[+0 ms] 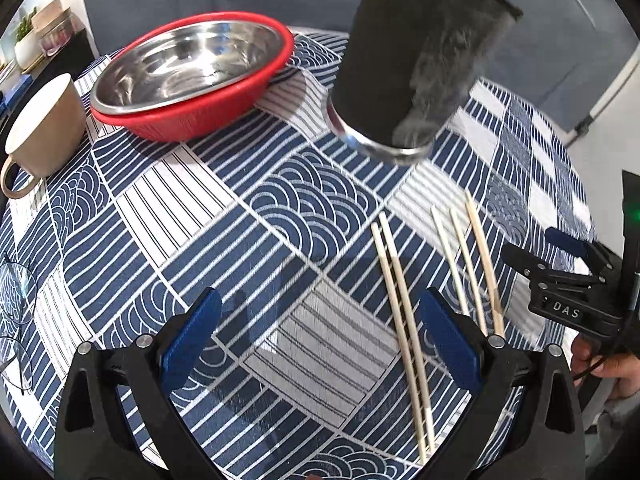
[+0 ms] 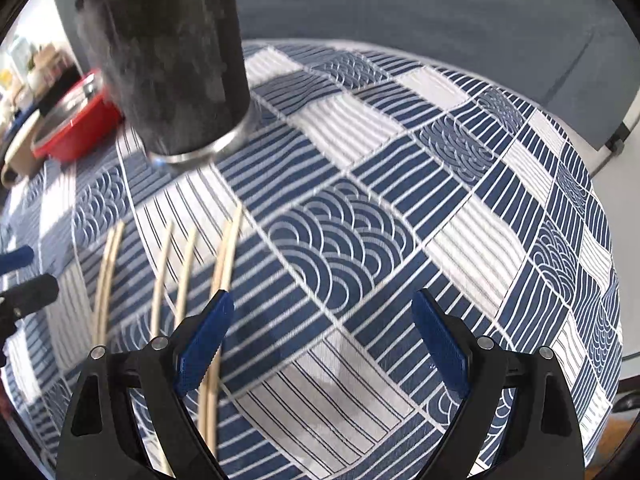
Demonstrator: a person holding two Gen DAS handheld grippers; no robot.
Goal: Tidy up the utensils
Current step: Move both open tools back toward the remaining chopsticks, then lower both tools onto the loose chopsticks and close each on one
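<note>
Both tools hang spread and empty over the desk's blue-and-white patterned cloth (image 1: 248, 216). The left tool (image 1: 320, 336) has a pair of wooden chopsticks (image 1: 400, 304) lying on the cloth just beside its right-hand pad, with more loose chopsticks (image 1: 468, 264) a little further right. The right tool (image 2: 324, 340) has a pair of chopsticks (image 2: 224, 256) passing under its left-hand pad. All the sticks lie flat, roughly parallel, their long axes running away from the cameras toward a tall dark utensil holder (image 1: 416, 56) with a metal base.

Only the left wrist view shows the steel bowl (image 1: 188, 60) nested in a red basin (image 1: 200, 120), a beige mug (image 1: 44, 124), eyeglasses (image 1: 16, 292) at the cloth's left edge, and the person's hand (image 1: 612, 368) by the right tool.
</note>
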